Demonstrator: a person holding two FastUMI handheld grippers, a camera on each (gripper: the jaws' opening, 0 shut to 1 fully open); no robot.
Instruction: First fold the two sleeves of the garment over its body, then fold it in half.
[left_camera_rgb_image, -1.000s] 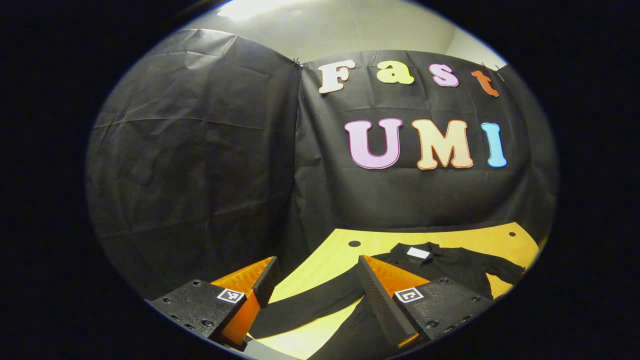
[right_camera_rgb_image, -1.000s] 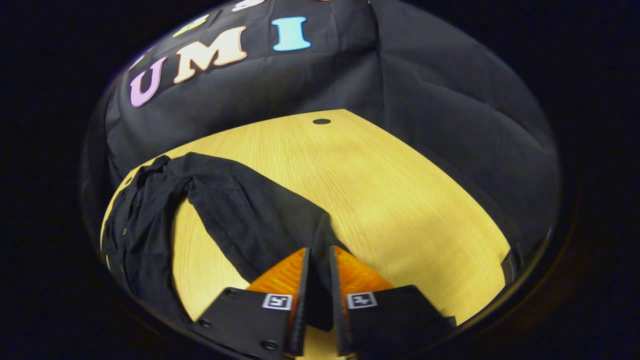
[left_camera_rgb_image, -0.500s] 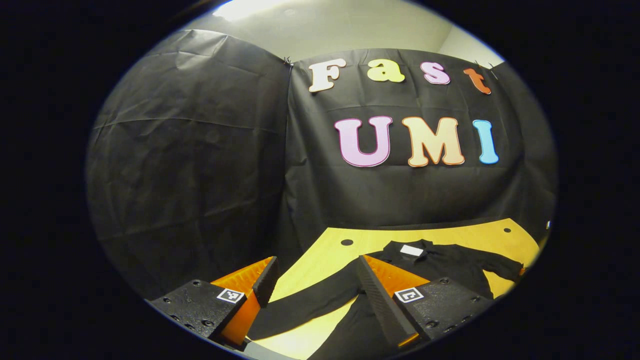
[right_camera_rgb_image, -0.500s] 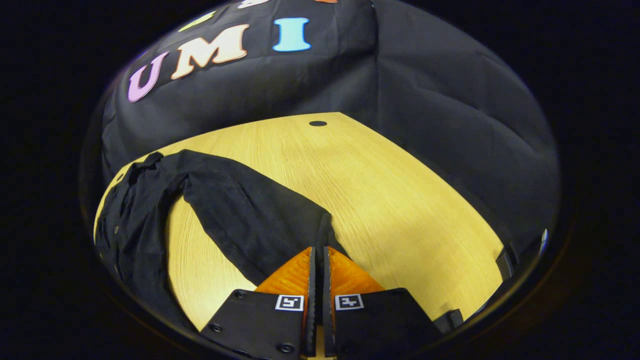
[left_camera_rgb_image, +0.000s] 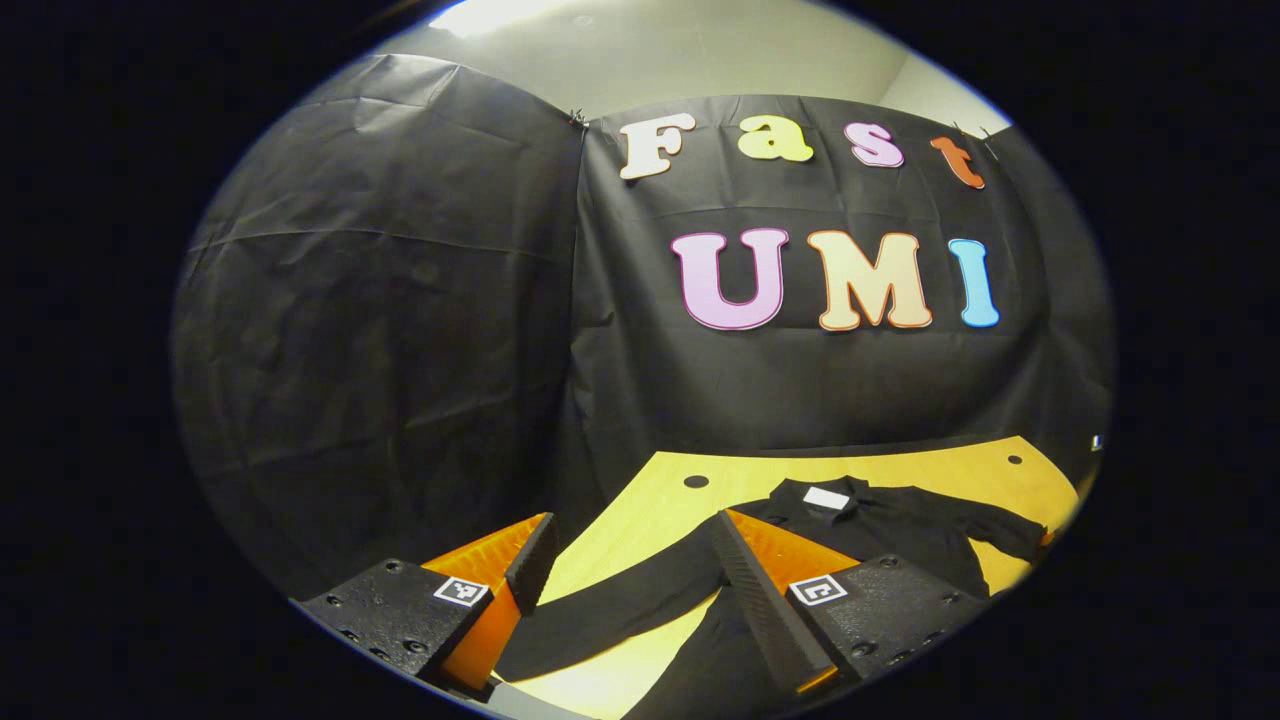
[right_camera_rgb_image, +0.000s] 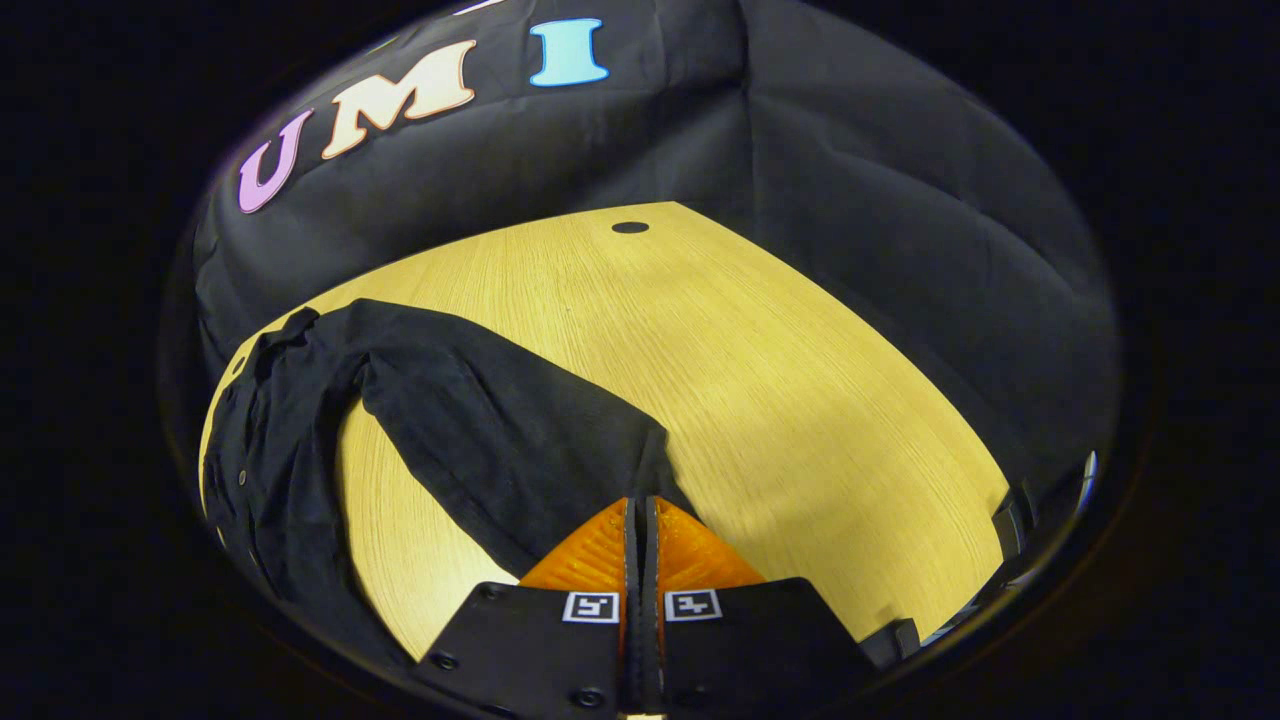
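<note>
Left gripper (left_camera_rgb_image: 625, 560) spread wide, above left sleeve (left_camera_rgb_image: 600, 610). Black garment (left_camera_rgb_image: 880, 525) flat on wooden tabletop (right_camera_rgb_image: 760, 370), collar toward far edge. Right gripper (right_camera_rgb_image: 640, 515) pressed together, pinching right sleeve (right_camera_rgb_image: 510, 430) cuff.

Garment (right_camera_rgb_image: 470, 430) on table (right_camera_rgb_image: 780, 380)

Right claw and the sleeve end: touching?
Touching. In the right gripper view the right claw is shut on the sleeve, whose cuff end runs into the slit between the fingers above the table.
</note>
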